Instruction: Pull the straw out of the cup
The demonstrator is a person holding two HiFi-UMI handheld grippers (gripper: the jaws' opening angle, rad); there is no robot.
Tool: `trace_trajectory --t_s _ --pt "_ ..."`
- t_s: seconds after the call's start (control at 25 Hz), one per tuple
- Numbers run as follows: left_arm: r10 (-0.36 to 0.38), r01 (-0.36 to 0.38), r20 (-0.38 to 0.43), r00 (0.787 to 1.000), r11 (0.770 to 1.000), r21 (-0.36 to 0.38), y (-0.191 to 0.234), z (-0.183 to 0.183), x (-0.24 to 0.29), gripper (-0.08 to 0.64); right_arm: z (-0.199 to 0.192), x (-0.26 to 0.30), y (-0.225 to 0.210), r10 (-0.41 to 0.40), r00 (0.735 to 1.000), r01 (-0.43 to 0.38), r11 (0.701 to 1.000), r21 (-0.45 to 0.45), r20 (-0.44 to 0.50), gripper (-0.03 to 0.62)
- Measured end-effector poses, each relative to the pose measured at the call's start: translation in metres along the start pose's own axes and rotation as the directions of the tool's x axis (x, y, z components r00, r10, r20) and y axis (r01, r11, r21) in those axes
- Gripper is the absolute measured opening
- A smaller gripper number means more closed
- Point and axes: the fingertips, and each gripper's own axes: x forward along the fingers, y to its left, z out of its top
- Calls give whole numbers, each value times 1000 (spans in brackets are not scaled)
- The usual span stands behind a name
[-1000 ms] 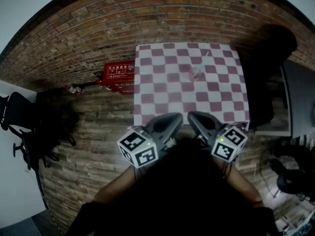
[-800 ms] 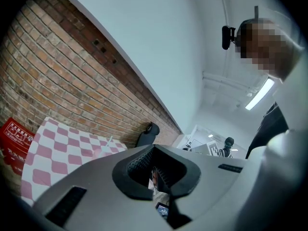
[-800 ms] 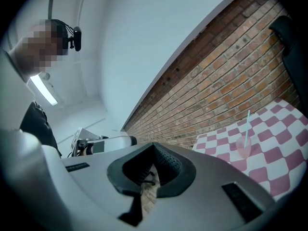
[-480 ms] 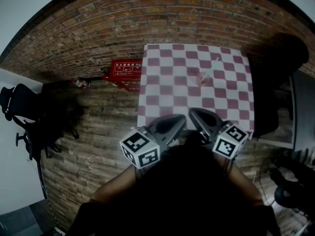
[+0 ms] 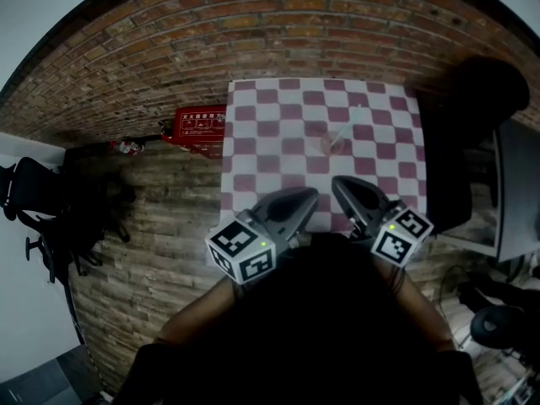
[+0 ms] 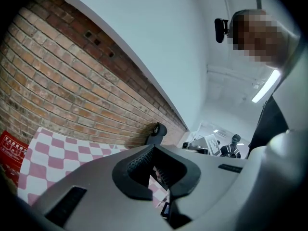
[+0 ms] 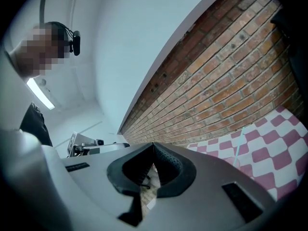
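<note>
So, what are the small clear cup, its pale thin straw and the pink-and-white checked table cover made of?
The small clear cup: likely plastic, it looks transparent. The pale thin straw: plastic or paper, too small to tell. The pink-and-white checked table cover: cloth or vinyl, matte, no glare.

The surface [image 5: 253, 154] carries only the cup [image 5: 331, 147], its straw [image 5: 346, 125] leaning toward 1 o'clock. Open checkered cloth lies between the cup and the left hand-held gripper [image 5: 297, 202] and right hand-held gripper [image 5: 348, 192] at the 6 o'clock edge. A brick wall [image 5: 253, 32] closes 12 o'clock. A dark chair [image 5: 472, 99] crowds 3 o'clock. A red box [image 5: 196, 125] sits on the floor at 9 o'clock.
</note>
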Motion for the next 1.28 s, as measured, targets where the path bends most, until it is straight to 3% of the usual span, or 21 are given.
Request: trace_trajectory --t_s 0.28,0.56,0.76,1.28 --pt "2 -2 -20 1000 1000 -15 24 0 46 12 10 -3 -47 -48 999 48 999 21 -13 12" --pt "47 -48 -59 997 999 -16 55 -14 82 12 8 -2 -94 -87 995 83 994 -65 -57 13" --pt "99 -96 -86 991 995 38 82 -31 103 12 1 1 -132 -111 991 107 993 -55 -77 16" --pt "185 -183 -119 975 983 31 142 -64 140 12 -29 34 -231 -163 974 163 987 -15 -157 85"
